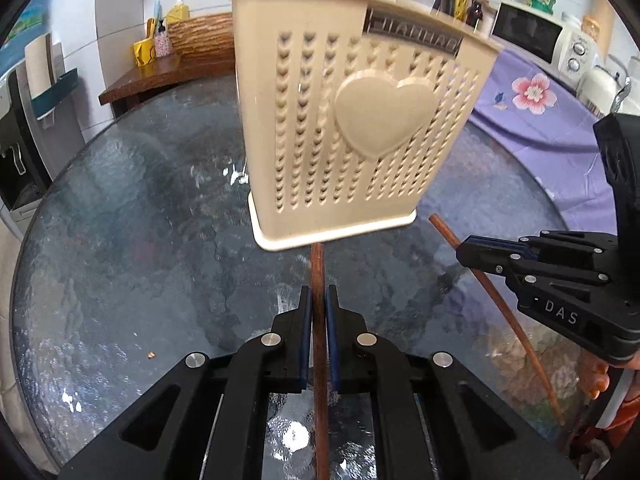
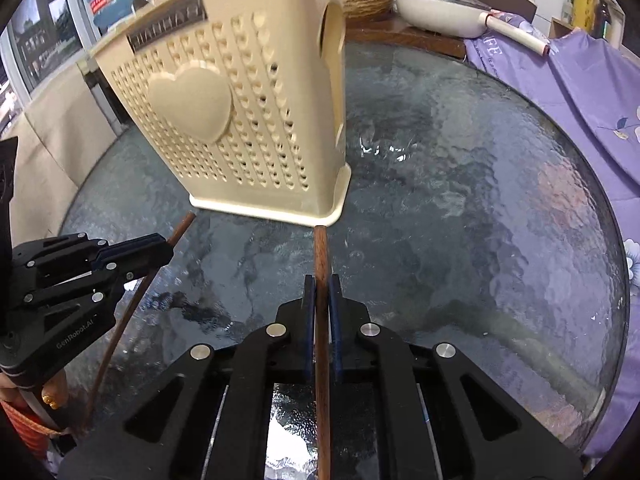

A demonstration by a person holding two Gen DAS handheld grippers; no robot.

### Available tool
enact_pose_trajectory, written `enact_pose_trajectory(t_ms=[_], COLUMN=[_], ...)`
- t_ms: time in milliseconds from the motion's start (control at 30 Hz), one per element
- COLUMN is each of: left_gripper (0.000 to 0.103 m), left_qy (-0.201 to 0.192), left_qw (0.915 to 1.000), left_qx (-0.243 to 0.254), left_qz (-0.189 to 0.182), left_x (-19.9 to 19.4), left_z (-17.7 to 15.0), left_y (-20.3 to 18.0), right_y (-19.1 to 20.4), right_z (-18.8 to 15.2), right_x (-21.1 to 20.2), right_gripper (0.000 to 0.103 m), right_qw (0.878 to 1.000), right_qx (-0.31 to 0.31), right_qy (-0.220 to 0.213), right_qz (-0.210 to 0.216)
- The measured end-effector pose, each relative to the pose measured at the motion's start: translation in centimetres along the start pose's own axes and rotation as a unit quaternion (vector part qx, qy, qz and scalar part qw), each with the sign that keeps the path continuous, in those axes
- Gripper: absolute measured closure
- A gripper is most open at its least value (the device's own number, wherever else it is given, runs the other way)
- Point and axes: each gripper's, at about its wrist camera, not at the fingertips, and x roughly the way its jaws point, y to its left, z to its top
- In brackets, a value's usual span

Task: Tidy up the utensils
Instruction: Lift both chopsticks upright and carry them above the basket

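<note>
A beige plastic utensil holder (image 1: pixel 344 120) with a raised heart and small heart holes stands on the round glass table (image 1: pixel 120 240); it also shows in the right wrist view (image 2: pixel 240 120). My left gripper (image 1: pixel 319 300) is shut on a brown wooden chopstick (image 1: pixel 318 272) whose tip points at the holder's base. My right gripper (image 2: pixel 321 292) is shut on a second brown chopstick (image 2: pixel 321 252), its tip close to the holder's base corner. The right gripper shows in the left wrist view (image 1: pixel 472 250), and the left gripper shows in the right wrist view (image 2: pixel 160 248). A utensil pokes out of the holder's top.
A purple flowered cloth (image 1: pixel 540 96) covers the counter right of the table, with a white microwave (image 1: pixel 536 36) on it. A wooden shelf (image 1: pixel 160 76) with bottles and a woven basket stands behind. A white pan (image 2: pixel 440 12) sits at the back.
</note>
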Motion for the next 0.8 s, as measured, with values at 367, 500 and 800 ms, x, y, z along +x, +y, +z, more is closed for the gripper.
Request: enact_pose_trajectory(t_ms=[367,500,800], left_gripper=[0.096,0.096,0.096], left_qy=[-0.07,-0.104,-0.147], left_qw=[0.997,0.9936,0.9854], left_qx=[0.003,0.016,0.049], left_qz=[-0.034,-0.042,-0.069], left_x=[-6.6,-9.8,-15.5], left_z=[2.0,2.5,2.5], left_y=[-0.5,-1.2,-2.3], right_y=[-1.1,-1.5,-0.3], right_z=[1.2,1.6,0.3], right_x=[-7.4,-11.7,-19.2], right_gripper=[0.096,0.096,0.096], right_qw=[0.994,0.988,0.979], right_qx=[0.028,0.024,-0.039], right_qy=[-0.093,-0.137,-0.186], right_qz=[0.045,0.06,0.073])
